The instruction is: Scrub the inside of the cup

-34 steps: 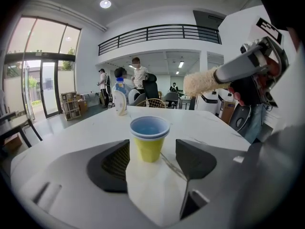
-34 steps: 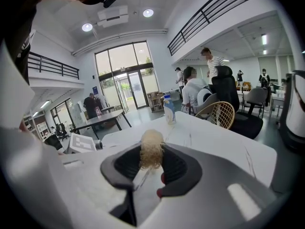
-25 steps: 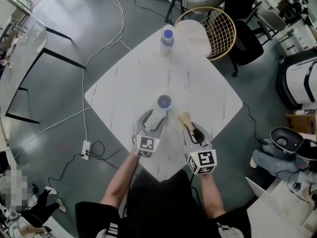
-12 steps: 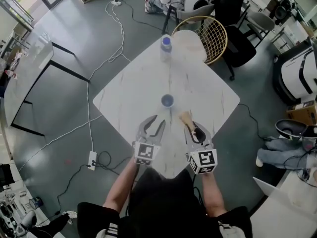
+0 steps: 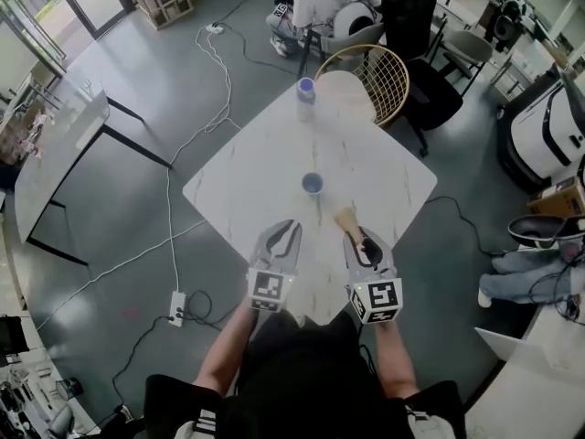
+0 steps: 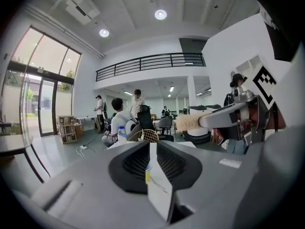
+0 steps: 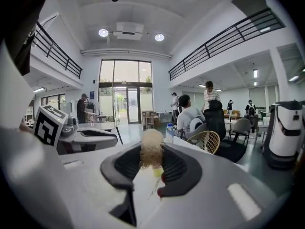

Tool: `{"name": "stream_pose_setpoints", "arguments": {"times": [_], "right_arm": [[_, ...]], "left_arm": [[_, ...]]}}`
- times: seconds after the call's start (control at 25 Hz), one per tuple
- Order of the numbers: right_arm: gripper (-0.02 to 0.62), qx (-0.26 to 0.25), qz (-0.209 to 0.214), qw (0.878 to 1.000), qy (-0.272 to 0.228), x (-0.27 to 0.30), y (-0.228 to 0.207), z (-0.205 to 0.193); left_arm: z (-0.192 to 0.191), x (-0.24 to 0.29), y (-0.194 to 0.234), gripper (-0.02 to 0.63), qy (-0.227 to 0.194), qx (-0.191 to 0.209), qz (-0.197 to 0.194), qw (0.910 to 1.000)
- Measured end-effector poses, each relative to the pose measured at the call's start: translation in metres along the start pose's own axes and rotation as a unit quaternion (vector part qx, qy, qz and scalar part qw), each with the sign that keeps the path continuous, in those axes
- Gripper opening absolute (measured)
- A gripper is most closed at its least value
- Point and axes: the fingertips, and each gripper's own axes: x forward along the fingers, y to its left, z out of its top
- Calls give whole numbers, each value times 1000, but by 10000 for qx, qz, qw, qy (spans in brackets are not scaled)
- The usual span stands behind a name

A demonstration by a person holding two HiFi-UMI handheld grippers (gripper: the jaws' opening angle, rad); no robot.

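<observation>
Blue-rimmed cup (image 5: pixel 312 184) upright mid-desk (image 5: pixel 238 186), contents unclear, capped bottle (image 5: pixel 305 91) at far corner, left gripper (image 5: pixel 289 230) just closing to a slit, empty, right gripper (image 5: pixel 363 241) clamped on brush (image 5: pixel 345 218)

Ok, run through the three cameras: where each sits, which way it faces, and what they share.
Head view: on the person's head, looking steeply down at the table, cup and bottle; shows both forearms, the left tool, and the right tool holding the brush.
Left gripper view: rides the left tool, facing across the table toward the cup; jaws just closing to a slit, nothing between.
Right gripper view: rides the right tool, facing likewise; jaws clamp the brush.
Shared: both gripper views show cup, bottle, wicker chair.
</observation>
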Motion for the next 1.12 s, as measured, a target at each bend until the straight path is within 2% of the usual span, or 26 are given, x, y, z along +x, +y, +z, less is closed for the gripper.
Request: {"name": "stream_pose_setpoints", "arguments": {"times": [0.56, 1.12], "right_arm": [[107, -111, -176, 9997, -132, -48, 35, -5], [107, -63, -229, 9994, -252, -66, 49, -9]], "left_arm": [[16, -58, -18, 15, -298, 194, -94, 9993], [16, -76, -22, 11, -409, 235, -146, 9988]]}}
